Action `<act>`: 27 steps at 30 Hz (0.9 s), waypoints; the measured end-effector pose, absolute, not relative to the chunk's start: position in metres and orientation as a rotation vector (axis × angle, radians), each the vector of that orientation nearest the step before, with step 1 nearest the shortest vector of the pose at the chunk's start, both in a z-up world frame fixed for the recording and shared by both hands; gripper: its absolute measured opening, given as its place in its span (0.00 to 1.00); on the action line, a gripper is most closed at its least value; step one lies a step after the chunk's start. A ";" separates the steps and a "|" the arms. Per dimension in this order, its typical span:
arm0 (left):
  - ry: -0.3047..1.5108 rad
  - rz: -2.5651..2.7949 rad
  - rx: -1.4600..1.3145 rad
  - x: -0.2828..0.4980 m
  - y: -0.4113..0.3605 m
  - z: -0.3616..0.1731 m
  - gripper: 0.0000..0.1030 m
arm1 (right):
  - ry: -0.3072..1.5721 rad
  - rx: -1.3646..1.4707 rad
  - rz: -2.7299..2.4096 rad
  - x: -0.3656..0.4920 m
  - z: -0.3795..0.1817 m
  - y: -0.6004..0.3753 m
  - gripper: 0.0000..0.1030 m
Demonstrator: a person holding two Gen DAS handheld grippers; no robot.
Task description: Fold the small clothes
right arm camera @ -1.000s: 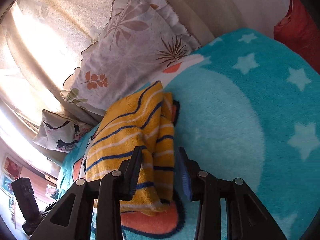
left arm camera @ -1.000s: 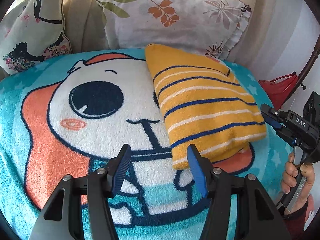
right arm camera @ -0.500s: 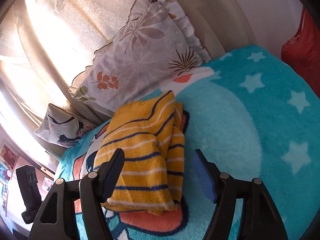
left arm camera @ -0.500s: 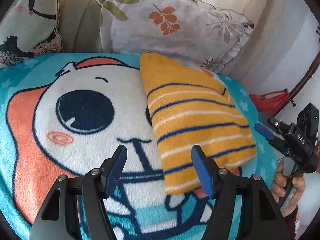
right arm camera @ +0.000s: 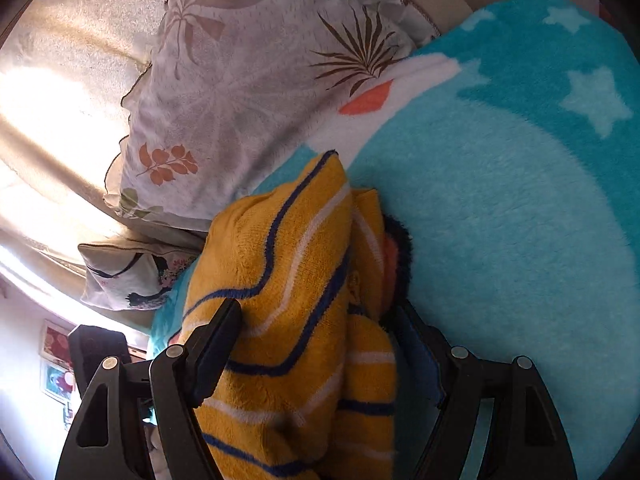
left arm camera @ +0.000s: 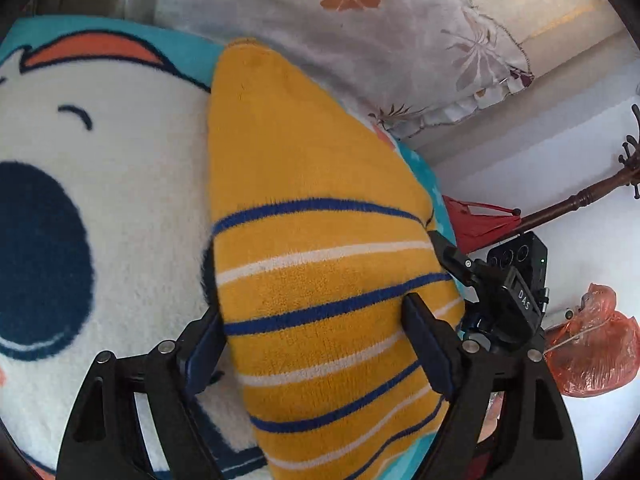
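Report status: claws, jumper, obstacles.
Left claw opening, astride the folded jumper. Right claw open, straddling its edge. Pillow behind; nothing blocking.

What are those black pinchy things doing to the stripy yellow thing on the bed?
A person is folding small clothes with a gripper in each hand. The folded yellow striped garment lies on the cartoon blanket by the leaf-print pillow. The left gripper straddles it, jaws opening. The right gripper straddles another edge, jaws wide. Neither clamps it yet.
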State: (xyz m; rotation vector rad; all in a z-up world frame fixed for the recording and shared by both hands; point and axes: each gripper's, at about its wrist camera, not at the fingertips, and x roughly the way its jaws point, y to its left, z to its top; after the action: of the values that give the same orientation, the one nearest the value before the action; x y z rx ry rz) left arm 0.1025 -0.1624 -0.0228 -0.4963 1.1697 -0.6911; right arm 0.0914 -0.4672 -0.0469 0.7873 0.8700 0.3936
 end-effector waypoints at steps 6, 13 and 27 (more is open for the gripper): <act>1.118 -0.689 -0.518 0.094 -0.156 -0.002 0.57 | 0.848 0.722 0.395 0.088 -0.021 -0.451 0.41; 1.033 -0.669 -0.515 0.084 -0.127 0.034 0.57 | 0.756 0.664 0.460 0.077 0.024 -0.419 0.38; 1.055 -0.469 -0.474 0.100 -0.070 0.017 0.58 | 0.824 0.637 0.441 0.107 0.000 -0.368 0.44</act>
State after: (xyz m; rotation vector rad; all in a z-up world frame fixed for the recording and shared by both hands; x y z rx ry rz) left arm 0.1000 -0.0698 0.0167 -0.4743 1.0547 -0.4692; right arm 0.1069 -0.3685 -0.0005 0.6374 0.8239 0.4411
